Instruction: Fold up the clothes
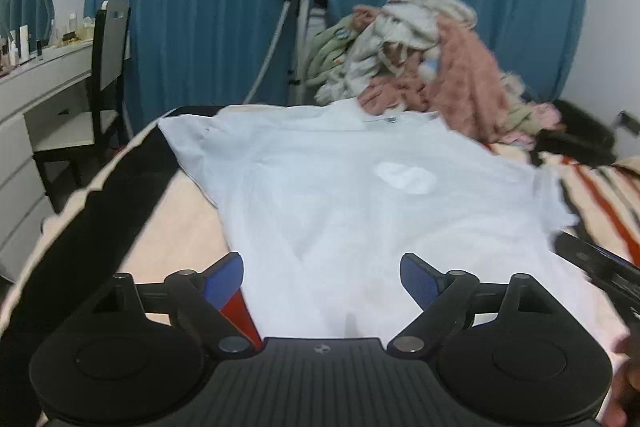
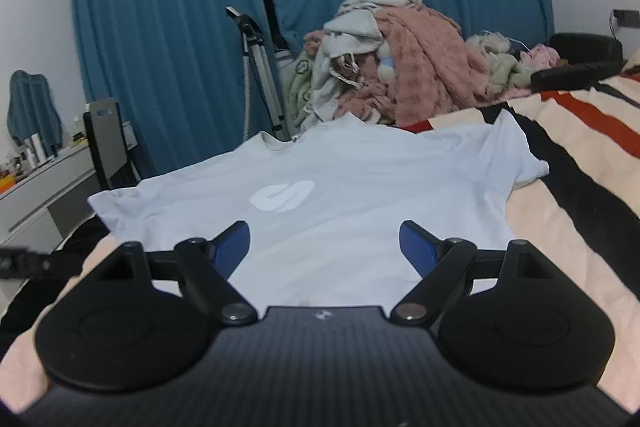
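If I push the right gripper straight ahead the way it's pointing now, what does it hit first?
Most likely the white T-shirt spread flat on the striped bedspread. The right gripper is open, tilted slightly down over the shirt's lower half. Depth is hard to judge.

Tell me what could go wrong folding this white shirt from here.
The white T-shirt lies flat, but its collar end touches the clothes pile; a fold might drag pile items along. Its left sleeve lies near the bed edge and could slide off. Both tools, left and right, are open, holding nothing.
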A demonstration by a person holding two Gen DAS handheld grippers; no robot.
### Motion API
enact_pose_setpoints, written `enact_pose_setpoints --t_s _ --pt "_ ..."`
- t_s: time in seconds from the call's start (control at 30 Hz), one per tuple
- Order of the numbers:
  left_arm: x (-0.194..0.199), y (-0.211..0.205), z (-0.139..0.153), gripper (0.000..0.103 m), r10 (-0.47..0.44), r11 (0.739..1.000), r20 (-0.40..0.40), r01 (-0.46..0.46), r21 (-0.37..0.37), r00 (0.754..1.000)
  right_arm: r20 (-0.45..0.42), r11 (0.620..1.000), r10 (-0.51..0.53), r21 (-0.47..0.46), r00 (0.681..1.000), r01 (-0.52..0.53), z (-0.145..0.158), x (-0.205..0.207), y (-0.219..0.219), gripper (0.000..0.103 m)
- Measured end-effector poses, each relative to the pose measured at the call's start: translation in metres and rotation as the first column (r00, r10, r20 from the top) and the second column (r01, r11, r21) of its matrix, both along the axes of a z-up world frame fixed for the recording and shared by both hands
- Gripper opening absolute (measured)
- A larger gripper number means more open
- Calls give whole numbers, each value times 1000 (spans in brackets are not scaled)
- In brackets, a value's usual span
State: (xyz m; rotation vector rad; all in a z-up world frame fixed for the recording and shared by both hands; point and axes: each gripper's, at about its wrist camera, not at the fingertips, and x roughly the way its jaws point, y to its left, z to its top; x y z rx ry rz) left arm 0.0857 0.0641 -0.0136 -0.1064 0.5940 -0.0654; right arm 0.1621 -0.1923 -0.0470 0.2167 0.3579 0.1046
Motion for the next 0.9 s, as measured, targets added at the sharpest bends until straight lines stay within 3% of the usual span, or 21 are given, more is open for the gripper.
enact_pose_setpoints --t_s 0.17,0.27,0.47,0.7,0.9 --pt "-46 -1 -13 88 -15 999 -13 15 -33 1000 -8 999 23 -26 1000 -23 6 -26 6 83" --pt "-46 -4 -21 88 -40 999 -41 39 -19 998 -5 999 25 -38 1000 -25 13 -39 11 83" --pt "-29 0 -28 88 -1 1000 -65 2 9 998 -10 998 15 -56 1000 -15 12 -46 17 83" --pt "-22 2 -27 87 3 1000 -55 -3 -4 998 -38 999 10 -34 999 -11 8 -44 13 83" --pt "-18 -1 -36 83 -13 1000 -105 13 2 994 -43 1000 17 -13 999 -18 10 -44 10 83"
